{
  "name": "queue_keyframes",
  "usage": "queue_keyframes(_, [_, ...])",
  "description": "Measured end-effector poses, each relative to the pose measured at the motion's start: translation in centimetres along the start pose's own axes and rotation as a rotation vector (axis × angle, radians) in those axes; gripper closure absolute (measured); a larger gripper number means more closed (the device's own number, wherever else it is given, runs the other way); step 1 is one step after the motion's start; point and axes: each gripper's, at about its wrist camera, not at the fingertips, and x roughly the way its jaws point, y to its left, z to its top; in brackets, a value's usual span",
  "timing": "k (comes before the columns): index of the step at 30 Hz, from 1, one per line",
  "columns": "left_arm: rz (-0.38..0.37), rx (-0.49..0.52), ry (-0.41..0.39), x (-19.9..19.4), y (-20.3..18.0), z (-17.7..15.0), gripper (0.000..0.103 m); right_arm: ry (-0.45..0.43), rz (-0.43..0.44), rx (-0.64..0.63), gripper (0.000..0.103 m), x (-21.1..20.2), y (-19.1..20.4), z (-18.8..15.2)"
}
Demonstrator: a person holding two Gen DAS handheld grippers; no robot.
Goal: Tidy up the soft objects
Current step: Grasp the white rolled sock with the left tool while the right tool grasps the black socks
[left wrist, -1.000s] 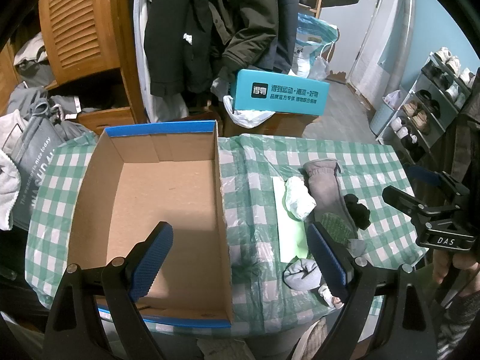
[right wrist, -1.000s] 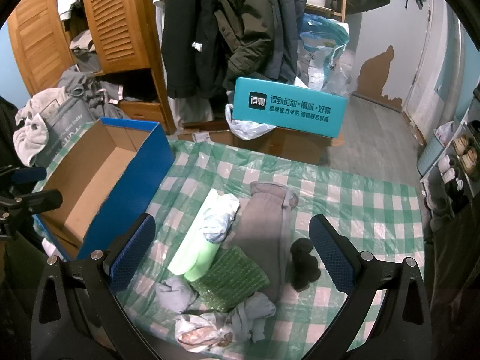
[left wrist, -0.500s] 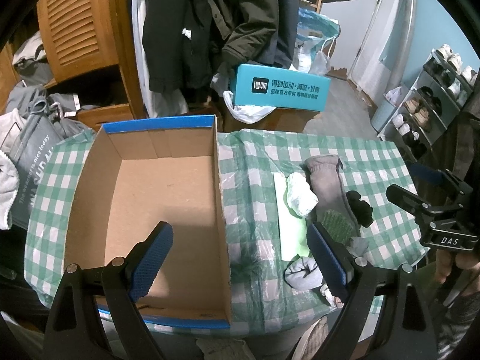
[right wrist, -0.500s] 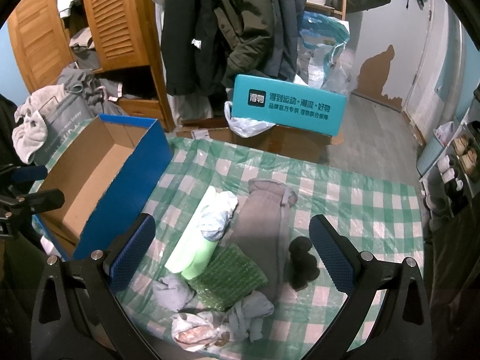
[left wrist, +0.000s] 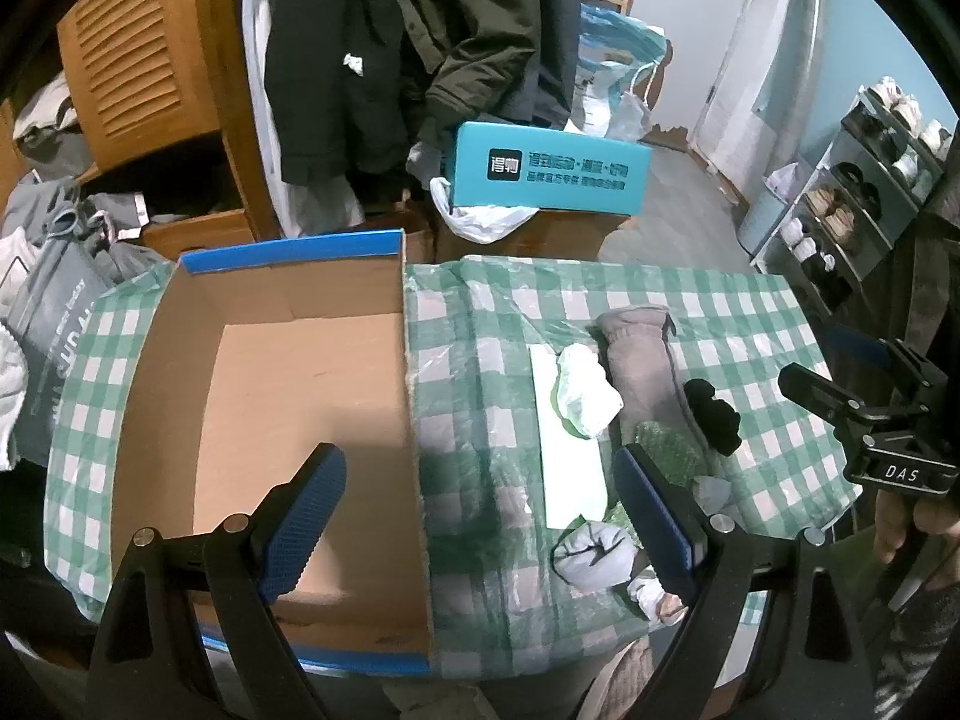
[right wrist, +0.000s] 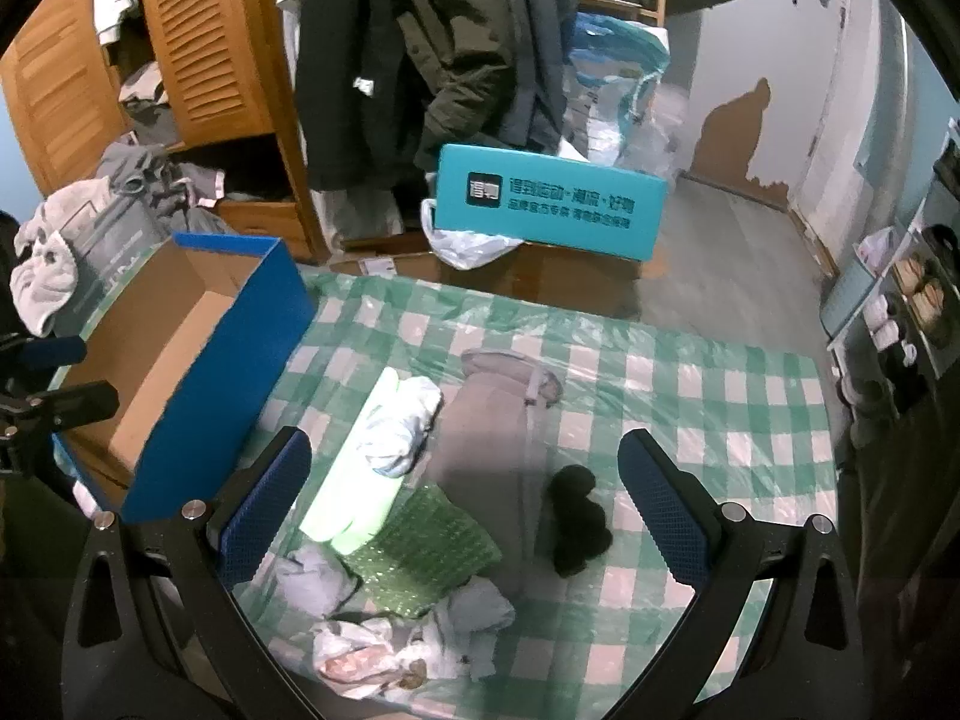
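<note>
A cluttered room lies ahead of me: dark coats (right wrist: 420, 60) hang beside a louvred wooden wardrobe (right wrist: 204, 36), a shoe rack (left wrist: 870, 180) stands along the right wall, and a teal carton (right wrist: 549, 207) sits on a brown box just past the table. The table (right wrist: 690, 384) wears a green-and-white checked cloth under clear plastic.

On its left end stands a blue box (left wrist: 288, 420), open, its bare cardboard floor showing. To the right of it the soft things lie in a loose heap: a long grey sock (right wrist: 486, 432) stretched out flat, a pale green sheet (right wrist: 354, 480) beside it with a crumpled white bag (right wrist: 396, 426) on top, a green bubble wrap piece (right wrist: 420, 546) at the near end, and a black fuzzy lump (right wrist: 576, 519) touching the sock's right edge. Nearest me are grey cloth wads (right wrist: 312, 576) and a crumpled wrapper (right wrist: 360, 660).

My left tongs (left wrist: 480, 516) hang spread wide over the box's right wall, gripping nothing. My right tongs (right wrist: 465, 501) gape above the heap, equally empty, apart from every item.
</note>
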Motion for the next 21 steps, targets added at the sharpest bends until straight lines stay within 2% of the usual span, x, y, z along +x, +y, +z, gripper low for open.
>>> queue_keyframes(21, [-0.013,0.041,0.097,4.5,-3.7,2.4,0.011,0.078,-0.029,0.062,0.002,2.3,-4.4,-0.7])
